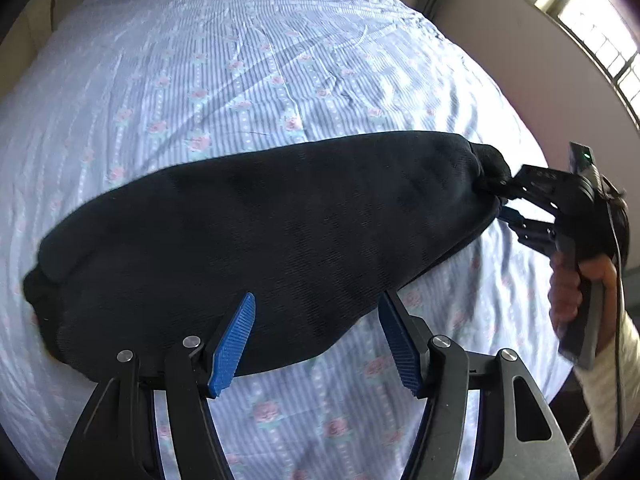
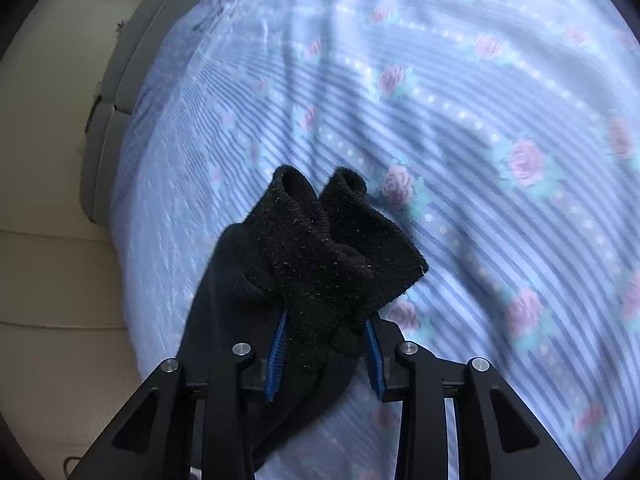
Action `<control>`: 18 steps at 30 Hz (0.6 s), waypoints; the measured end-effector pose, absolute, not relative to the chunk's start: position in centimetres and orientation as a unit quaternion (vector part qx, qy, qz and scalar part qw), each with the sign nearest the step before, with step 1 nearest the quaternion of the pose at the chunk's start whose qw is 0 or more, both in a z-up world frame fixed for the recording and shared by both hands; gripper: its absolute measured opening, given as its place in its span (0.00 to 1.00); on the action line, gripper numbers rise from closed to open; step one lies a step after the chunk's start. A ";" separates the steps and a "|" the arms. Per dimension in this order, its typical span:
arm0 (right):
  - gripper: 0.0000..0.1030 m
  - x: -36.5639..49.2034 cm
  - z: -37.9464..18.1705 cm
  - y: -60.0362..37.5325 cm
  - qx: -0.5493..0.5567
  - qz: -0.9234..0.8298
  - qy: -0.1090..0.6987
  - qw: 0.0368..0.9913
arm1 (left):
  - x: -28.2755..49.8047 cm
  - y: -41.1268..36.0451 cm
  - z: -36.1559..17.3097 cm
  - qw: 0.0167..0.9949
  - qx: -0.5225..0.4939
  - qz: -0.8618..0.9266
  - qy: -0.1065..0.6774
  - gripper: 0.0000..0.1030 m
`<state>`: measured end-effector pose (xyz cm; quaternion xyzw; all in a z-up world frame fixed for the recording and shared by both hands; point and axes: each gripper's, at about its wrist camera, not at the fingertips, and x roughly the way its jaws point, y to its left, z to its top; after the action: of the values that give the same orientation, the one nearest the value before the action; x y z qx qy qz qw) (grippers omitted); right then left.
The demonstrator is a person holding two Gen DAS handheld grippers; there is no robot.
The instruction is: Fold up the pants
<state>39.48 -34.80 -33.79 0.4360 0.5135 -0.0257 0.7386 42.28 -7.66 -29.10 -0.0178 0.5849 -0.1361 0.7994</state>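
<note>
Bed (image 1: 240, 60), striped floral sheet, carries black pants (image 1: 260, 240), laid flat; long axis is run left to right in the left view, cuffed ends pointing right. Right hand-held gripper (image 2: 326, 354) is closed on the bunched ribbed cuffs (image 2: 320, 248); left hand-held gripper (image 1: 316, 344) is spread wide at the near edge, nothing held. Risk judged: thick cuffs could be slipped from the pads under pull; layers could be skewed, since one end alone is held.

Both tongs are black linkages with silver screws and ribbed blue pads (image 1: 234, 344). The right tongs (image 1: 505, 204) carry a green light (tiny); a bare hand (image 1: 572, 288), cream sleeve (image 1: 608, 392) and black cable (image 1: 620, 320) show.
</note>
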 end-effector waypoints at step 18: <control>0.31 40.3 -26.2 -31.8 0.332 -0.007 0.498 0.801 | 42.6 -9.0 -32.0 0.770 -0.018 -0.149 0.620 0.53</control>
<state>40.27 -31.78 -26.17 0.3316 0.4978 -0.0071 0.8014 42.61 -8.96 -32.03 -0.0185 0.6201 -0.1490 0.7700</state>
